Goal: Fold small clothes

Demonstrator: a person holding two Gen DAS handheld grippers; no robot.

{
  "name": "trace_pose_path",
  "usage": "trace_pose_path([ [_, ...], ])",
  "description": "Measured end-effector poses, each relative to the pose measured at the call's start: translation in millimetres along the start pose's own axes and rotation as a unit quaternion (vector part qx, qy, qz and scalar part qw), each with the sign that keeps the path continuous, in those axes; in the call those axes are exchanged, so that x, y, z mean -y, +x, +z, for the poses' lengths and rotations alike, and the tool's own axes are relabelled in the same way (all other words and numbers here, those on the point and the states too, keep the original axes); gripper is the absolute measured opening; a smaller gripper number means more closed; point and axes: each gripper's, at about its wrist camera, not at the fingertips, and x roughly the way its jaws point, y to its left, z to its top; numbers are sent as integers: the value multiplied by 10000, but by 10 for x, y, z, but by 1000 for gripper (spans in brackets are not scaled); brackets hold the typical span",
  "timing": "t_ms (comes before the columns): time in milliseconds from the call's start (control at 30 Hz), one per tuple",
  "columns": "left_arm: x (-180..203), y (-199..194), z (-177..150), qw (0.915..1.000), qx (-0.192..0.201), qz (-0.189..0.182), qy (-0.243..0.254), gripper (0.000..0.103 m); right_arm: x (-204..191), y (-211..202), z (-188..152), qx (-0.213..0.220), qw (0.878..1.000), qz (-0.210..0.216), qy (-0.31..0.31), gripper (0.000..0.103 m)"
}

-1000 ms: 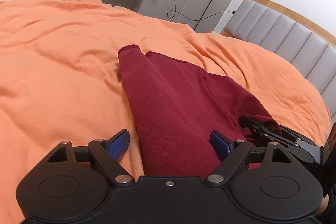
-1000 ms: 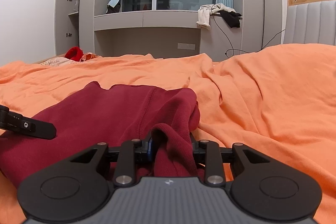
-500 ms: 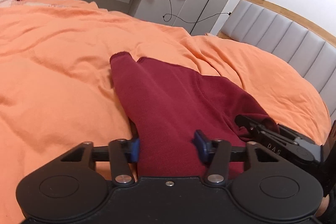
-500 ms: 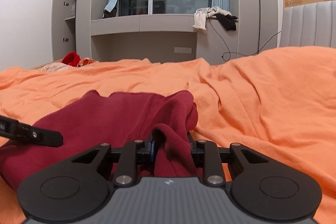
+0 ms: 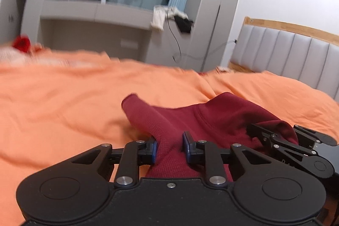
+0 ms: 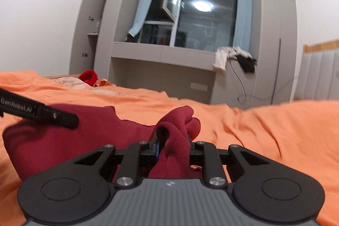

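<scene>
A small dark red knit garment (image 5: 214, 120) lies on the orange bed cover (image 5: 63, 103), its near edge lifted off the bed. My left gripper (image 5: 169, 148) has its jaws closing on a bunched fold of the garment near a sleeve, blue pads pressing the cloth from both sides. In the right wrist view my right gripper (image 6: 172, 146) is also still closing, pinching another gathered fold of the red garment (image 6: 89, 132). The right gripper (image 5: 281, 141) shows at the right of the left wrist view, and the left gripper's black body (image 6: 38, 111) crosses the right wrist view's left edge.
The orange cover (image 6: 264, 124) spreads wide all around. A grey padded headboard (image 5: 296, 56) stands at the right. Beyond the bed are a grey desk alcove and window (image 6: 190, 20), clothes and a cable hanging on the ledge (image 6: 233, 56), and red items (image 6: 89, 76) at the far left.
The left jaws closed from wide open onto the garment's fold. Both grippers rose and tipped upward, lifting the garment's near edge; the view now shows more of the window and wall.
</scene>
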Motion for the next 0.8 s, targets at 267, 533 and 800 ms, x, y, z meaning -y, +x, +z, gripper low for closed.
trace_pose_path([
  [267, -105, -180, 98, 9967, 392, 576, 419, 25, -306, 282, 100, 241, 9996, 77, -123, 22],
  [533, -281, -30, 26, 9966, -71, 756, 327, 26, -368, 485, 13, -272, 9994, 126, -168, 22],
  [800, -305, -13, -1, 9961, -128, 795, 362, 26, -202, 512, -19, -601, 9977, 156, 262, 23],
])
